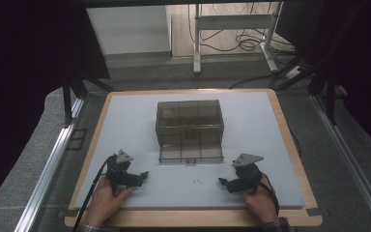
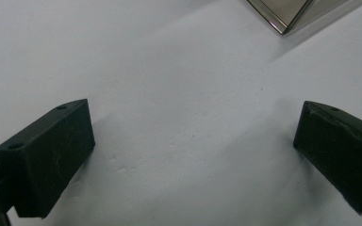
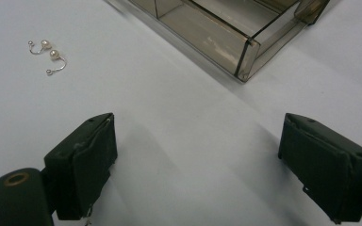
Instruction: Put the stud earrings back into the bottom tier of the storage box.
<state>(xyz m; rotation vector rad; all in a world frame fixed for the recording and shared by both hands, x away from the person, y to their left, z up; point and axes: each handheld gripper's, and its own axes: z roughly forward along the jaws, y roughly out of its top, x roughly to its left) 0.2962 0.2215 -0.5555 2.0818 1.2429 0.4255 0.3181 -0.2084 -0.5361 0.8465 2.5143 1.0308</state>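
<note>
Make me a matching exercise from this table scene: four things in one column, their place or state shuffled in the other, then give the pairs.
1. pearl earrings
2. smoky box
3. left gripper
4. right gripper

A. middle of the white mat, front drawer pulled out
B. open, near the mat's right front
C. on the mat between the two grippers
D. open, near the mat's left front

Pairs: 1-C, 2-A, 3-D, 4-B

A lab-like recording bay: dark curtains (image 1: 24, 58), metal stand (image 1: 232, 34), loose floor cables (image 1: 251, 43).
</note>
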